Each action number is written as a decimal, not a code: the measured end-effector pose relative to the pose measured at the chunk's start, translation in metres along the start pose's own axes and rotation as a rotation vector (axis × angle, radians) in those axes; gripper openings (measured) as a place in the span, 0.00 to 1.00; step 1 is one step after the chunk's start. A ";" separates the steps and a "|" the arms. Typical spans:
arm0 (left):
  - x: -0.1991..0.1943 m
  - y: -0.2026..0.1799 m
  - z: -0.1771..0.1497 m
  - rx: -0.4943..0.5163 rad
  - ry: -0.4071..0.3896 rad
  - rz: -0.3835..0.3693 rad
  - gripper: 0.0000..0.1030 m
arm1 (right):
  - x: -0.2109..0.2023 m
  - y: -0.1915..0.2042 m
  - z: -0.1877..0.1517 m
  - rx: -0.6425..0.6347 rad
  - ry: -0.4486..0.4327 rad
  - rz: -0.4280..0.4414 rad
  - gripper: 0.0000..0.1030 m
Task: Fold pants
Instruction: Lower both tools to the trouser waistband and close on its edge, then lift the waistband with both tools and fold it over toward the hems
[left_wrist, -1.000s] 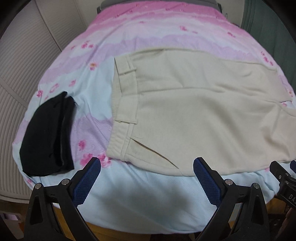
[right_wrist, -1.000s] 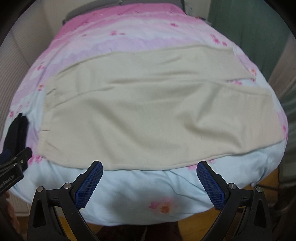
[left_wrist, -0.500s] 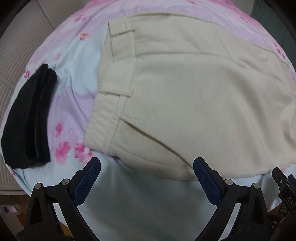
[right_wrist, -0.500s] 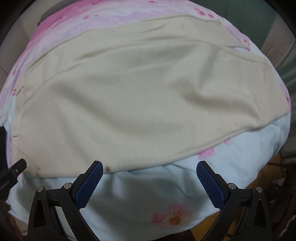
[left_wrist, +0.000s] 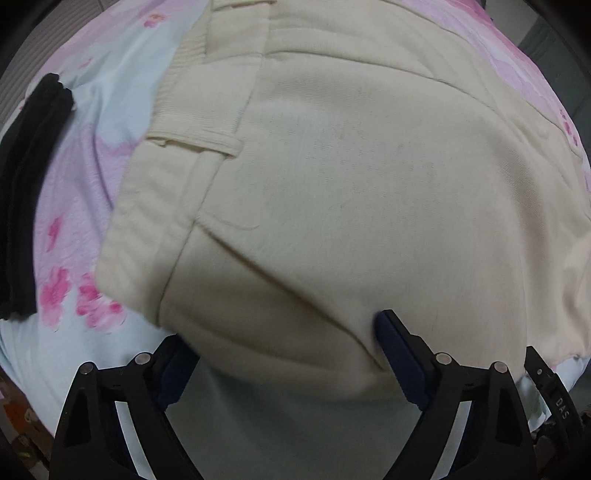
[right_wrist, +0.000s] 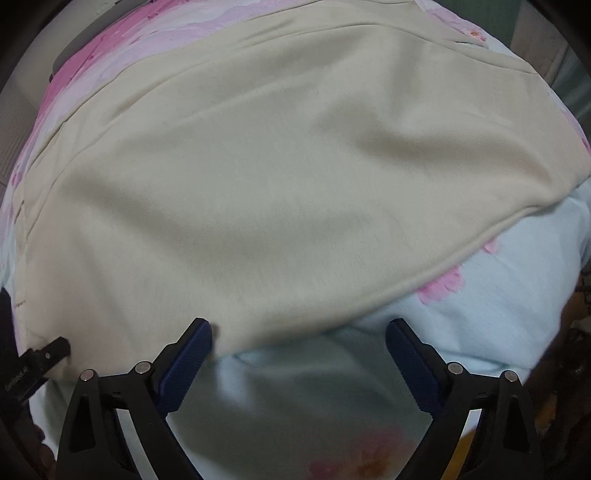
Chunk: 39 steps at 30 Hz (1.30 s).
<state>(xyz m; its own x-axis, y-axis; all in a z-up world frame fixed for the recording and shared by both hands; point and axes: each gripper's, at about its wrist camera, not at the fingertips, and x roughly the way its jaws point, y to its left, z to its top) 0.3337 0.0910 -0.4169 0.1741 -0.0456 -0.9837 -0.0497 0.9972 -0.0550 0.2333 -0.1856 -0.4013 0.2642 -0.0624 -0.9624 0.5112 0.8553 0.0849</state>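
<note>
While low over pants (left_wrist: 351, 177) near edge, left hand-held gripper (left_wrist: 280, 350) spread wide; right hand-held gripper (right_wrist: 299, 347) likewise.

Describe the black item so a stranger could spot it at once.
Start at the floral sheet under the cream pants. Left of the waistband, apart from it, lies a folded black cloth. It is the only dark thing on the pale bedding.

Folded black garment (left_wrist: 29, 199) on floral pink-and-blue bedsheet (left_wrist: 85, 122), near left edge.
</note>
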 end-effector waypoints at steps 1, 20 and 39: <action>0.001 -0.001 0.002 -0.005 0.000 -0.003 0.84 | 0.005 0.000 0.002 0.011 0.004 0.001 0.90; -0.135 0.019 0.026 -0.070 -0.160 -0.010 0.10 | -0.103 0.029 0.068 -0.147 -0.138 0.067 0.11; -0.169 0.008 0.181 -0.185 -0.311 0.040 0.10 | -0.141 0.086 0.232 -0.275 -0.331 0.225 0.11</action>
<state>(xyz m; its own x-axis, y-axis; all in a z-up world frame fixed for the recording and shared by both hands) 0.4815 0.1175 -0.2198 0.4581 0.0416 -0.8879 -0.2345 0.9692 -0.0756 0.4300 -0.2228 -0.1986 0.6121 0.0176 -0.7906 0.1882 0.9678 0.1672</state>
